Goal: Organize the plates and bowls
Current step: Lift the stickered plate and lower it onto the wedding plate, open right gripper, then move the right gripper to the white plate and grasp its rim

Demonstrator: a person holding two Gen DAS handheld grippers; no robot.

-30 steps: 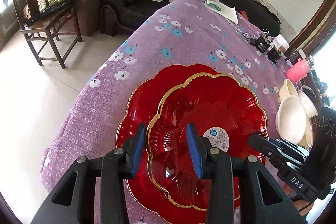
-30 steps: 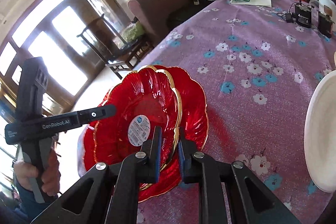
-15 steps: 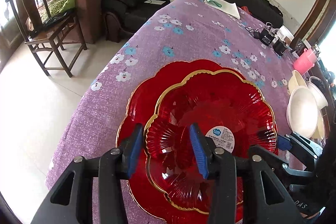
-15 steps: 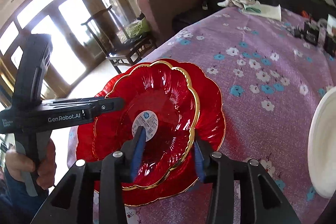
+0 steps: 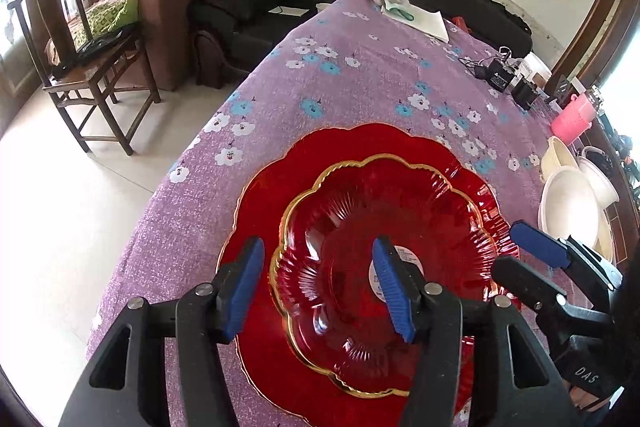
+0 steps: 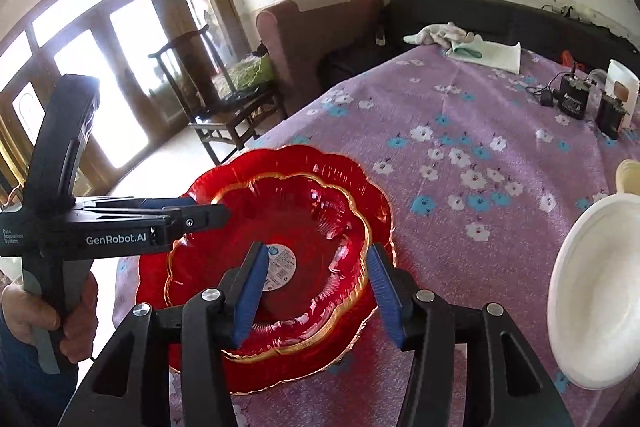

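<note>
While the smaller red plate (image 5: 384,259) sits nested on the larger red plate (image 5: 280,195) near the bench (image 5: 360,87) edge facing the floor, both the left gripper (image 5: 320,283) and right gripper (image 6: 316,283) hover released over its rim; white bowls (image 6: 592,291) sit toward the opposite edge, with bare purple cloth between.

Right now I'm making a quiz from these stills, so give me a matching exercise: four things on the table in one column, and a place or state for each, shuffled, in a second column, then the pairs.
Things:
1. smaller red plate
2. larger red plate
3. left hand-held gripper
4. white bowls

Places or states:
A. lies directly on the purple cloth
B. stacked near the table's right edge
C. open, jaws on either side of a gold rim
D. nested on top of another plate, label showing

Pairs: 1-D, 2-A, 3-C, 4-B
</note>
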